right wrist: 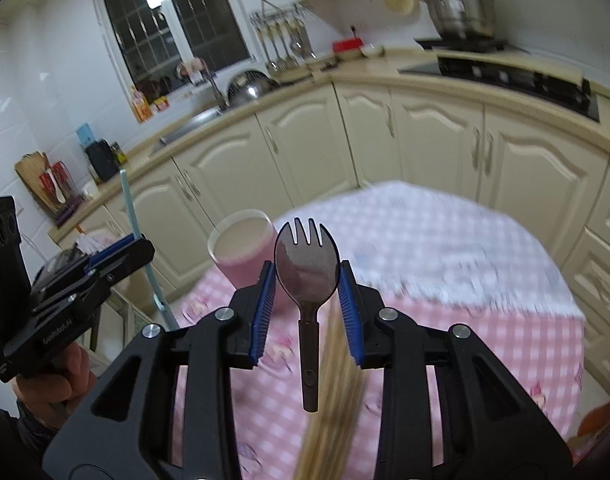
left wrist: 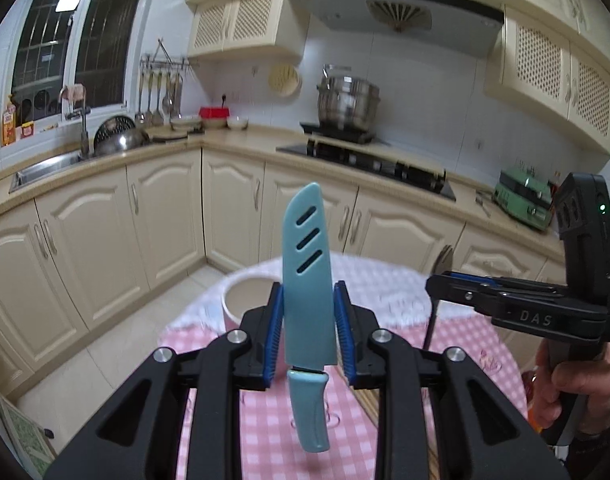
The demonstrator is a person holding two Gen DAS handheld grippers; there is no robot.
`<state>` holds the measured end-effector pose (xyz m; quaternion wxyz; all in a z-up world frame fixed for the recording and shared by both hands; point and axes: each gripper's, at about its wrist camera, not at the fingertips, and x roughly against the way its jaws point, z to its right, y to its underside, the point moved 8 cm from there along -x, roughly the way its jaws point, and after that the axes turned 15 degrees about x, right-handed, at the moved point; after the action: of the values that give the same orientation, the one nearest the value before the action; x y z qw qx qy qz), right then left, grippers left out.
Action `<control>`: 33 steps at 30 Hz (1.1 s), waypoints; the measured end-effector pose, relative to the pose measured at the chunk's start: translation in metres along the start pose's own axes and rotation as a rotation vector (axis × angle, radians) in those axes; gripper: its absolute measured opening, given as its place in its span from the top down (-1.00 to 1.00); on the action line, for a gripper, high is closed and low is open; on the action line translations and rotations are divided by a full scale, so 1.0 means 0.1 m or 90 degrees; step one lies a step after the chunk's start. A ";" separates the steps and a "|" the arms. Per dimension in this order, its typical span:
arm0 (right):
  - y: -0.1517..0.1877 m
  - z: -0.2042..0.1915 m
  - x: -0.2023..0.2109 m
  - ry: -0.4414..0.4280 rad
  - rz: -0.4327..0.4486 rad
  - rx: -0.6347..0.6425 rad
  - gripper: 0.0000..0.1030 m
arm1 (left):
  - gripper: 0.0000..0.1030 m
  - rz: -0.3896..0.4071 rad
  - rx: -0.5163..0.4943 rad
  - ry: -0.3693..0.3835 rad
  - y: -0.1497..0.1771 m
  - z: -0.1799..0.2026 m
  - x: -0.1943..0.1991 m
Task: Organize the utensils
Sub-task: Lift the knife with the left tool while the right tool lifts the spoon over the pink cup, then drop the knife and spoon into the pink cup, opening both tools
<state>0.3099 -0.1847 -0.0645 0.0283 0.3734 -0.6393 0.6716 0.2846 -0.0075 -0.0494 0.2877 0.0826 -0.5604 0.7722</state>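
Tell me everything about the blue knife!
The knife is light blue and looks like plastic. A matching sheath with three slanted slots covers its blade, tip pointing up, and the ridged handle hangs below. The left tool clamps the sheath between its blue pads, holding it upright in the air above the pink checked tablecloth.

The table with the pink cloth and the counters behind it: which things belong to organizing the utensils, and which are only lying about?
Belonging to the job:
- sheathed blue knife, held in the left gripper
- dark spork, held in the right gripper
- pink cup on the table

Lying about:
- steel pot on the stove
- hanging ladles
- metal bowl by the sink
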 end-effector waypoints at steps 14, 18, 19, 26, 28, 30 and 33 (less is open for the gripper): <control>-1.07 -0.22 -0.60 -0.035 0.088 0.044 0.39 | 0.53 0.119 -0.003 -0.014 -0.99 -0.11 -0.32; -1.00 -0.19 -0.81 -0.039 0.078 0.035 0.39 | 0.53 0.099 0.001 -0.025 -0.89 -0.20 -0.61; -0.98 -0.18 -0.85 -0.041 0.076 0.031 0.39 | 0.53 0.091 0.004 -0.027 -0.85 -0.23 -0.68; -0.74 -0.13 -1.13 -0.059 0.032 0.008 0.36 | 0.51 0.052 0.022 -0.041 -0.58 -0.43 -0.93; -0.69 -0.08 -1.14 -0.055 0.027 -0.007 0.01 | 0.39 0.056 0.028 -0.040 -0.57 -0.46 -0.90; -0.65 0.01 -1.10 -0.048 0.030 -0.026 -0.32 | -0.05 0.061 0.036 -0.039 -0.58 -0.49 -0.84; -0.59 0.10 -1.01 -0.038 0.033 -0.040 -0.48 | -0.37 0.081 0.034 -0.037 -0.59 -0.48 -0.73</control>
<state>0.4181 -0.1380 -0.0701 0.0036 0.3753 -0.6702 0.6403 0.3852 0.0233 -0.0511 0.2198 0.0768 -0.5518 0.8008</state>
